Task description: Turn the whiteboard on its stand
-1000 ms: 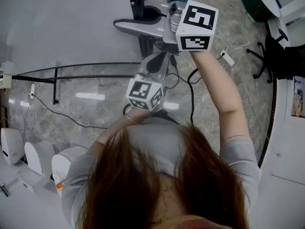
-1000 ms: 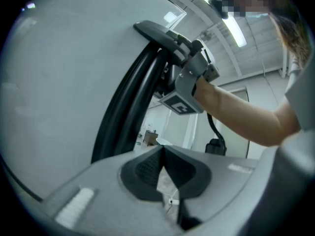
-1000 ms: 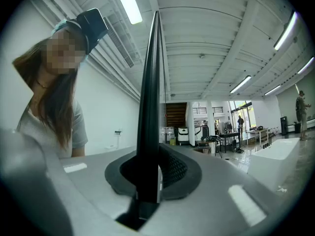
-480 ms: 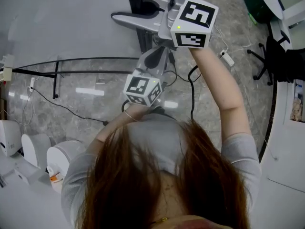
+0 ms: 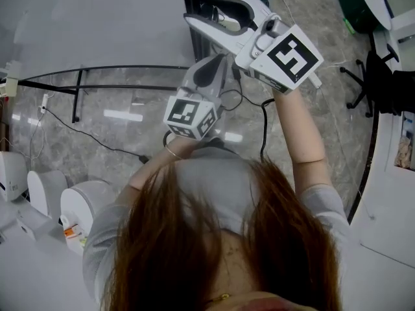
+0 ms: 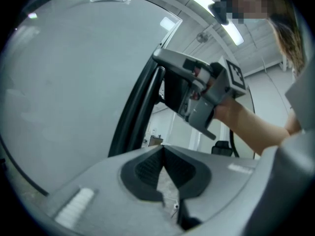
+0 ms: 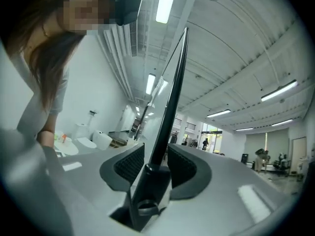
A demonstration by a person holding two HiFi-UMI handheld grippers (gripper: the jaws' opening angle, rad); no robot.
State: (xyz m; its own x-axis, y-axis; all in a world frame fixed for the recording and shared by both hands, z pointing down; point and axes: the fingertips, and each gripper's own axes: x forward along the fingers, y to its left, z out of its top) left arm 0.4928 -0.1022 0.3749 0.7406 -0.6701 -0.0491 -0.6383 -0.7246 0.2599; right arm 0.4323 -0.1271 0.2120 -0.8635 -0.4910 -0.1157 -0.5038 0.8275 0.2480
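Right claw (image 7: 155, 157) rolled over, jaws just opening, loose around whiteboard (image 7: 172, 82) edge; left claw (image 6: 163, 149) closed, empty.

Whiteboard (image 5: 84, 18) smooth, faintly glossy; floor (image 5: 110, 144) polished marbled stone; left gripper (image 6: 164, 150) matt grey plastic.

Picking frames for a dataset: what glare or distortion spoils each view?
Head view: the glossy floor shows bright glare streaks. Left gripper view: fisheye bows the whiteboard, and the corners go dark. Right gripper view: the ceiling lamp is blown out, with dark corners too.
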